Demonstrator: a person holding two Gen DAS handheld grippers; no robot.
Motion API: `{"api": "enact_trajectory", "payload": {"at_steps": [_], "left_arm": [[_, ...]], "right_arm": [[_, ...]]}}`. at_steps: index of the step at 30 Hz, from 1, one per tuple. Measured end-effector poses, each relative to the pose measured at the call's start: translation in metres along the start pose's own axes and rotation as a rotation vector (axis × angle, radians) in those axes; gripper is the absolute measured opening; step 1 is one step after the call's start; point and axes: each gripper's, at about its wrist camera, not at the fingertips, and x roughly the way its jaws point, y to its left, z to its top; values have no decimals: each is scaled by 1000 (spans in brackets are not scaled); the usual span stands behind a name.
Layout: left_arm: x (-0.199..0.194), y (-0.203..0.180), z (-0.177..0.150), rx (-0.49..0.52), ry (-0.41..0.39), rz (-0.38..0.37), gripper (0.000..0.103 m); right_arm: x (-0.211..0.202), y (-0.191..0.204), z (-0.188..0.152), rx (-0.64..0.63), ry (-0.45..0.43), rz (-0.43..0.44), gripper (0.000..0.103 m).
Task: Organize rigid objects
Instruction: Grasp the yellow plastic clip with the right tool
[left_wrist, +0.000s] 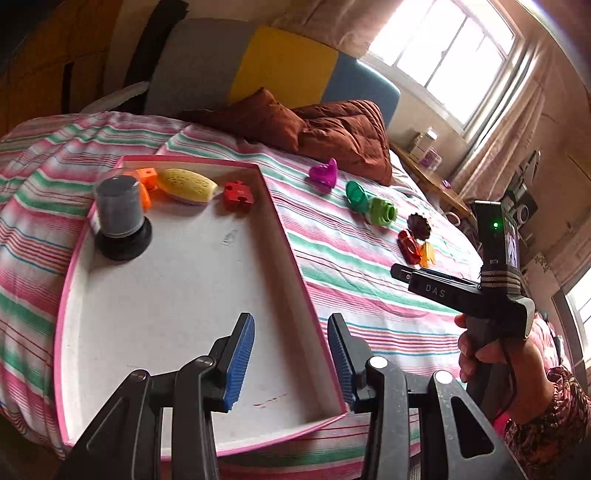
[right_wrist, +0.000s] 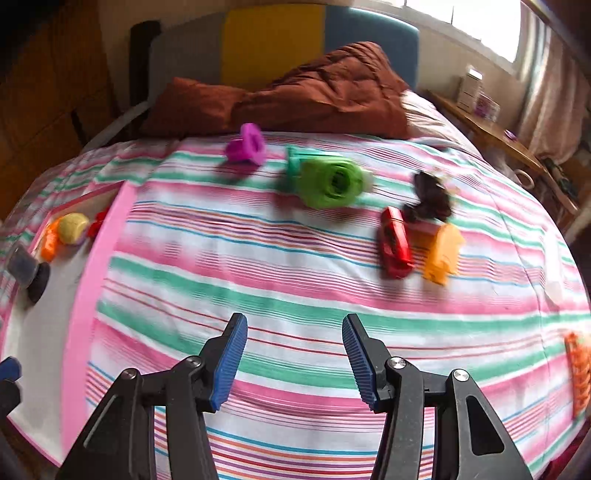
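Observation:
A pink-rimmed white box lid (left_wrist: 177, 295) lies on the striped bed and holds a grey cylinder (left_wrist: 120, 218), an orange block (left_wrist: 146, 181), a yellow oval piece (left_wrist: 188, 184) and a red puzzle piece (left_wrist: 238, 195). My left gripper (left_wrist: 291, 360) hovers open and empty over the lid's near right corner. Loose on the bedspread lie a magenta piece (right_wrist: 247, 146), a green piece (right_wrist: 330, 182), a dark brown piece (right_wrist: 430, 199), a red piece (right_wrist: 395, 243) and an orange-yellow piece (right_wrist: 441, 254). My right gripper (right_wrist: 295, 363) hangs open and empty above the bedspread, short of them.
A brown quilt (right_wrist: 325, 92) and pillow (right_wrist: 195, 103) lie at the head of the bed. A wooden side table (right_wrist: 491, 133) with small jars stands at the right. Another orange object (right_wrist: 578, 373) lies at the bed's right edge. The lid's pink wall (right_wrist: 99, 280) is left of my right gripper.

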Motion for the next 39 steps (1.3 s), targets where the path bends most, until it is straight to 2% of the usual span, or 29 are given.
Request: {"api": "enact_trajectory", "payload": {"at_steps": [6,10,13,19,21,23,26,32,39], "left_arm": [[7,-22,-1,54,24,-2,41],[7,-34,-2,90,29,-2,41],[7,-41,-3,115,31,6,41],[8,-48,-3,139,39,29,41],[8,-50,-2,141,39,34,41],[8,-53,-1,149,39,39,41],[10,-58,0,156,43,34,41],[26,-79,9,171,69,12,41],[60,-121,26,190,110,-46,41]], "right_arm": [[-2,-83,11,234,-73,-66,55],[11,-123,28,345,-56,-92,55],[26,-137,42,374,-25,-95,55],[56,-146,56,429,23,-23,53],[64,-146,55,431,40,-18,34],[71,-147,49,430,61,-5,29],[67,-147,40,392,36,17,28],[52,-148,22,279,62,41,28],[33,-136,-5,115,53,-50,28]]}}
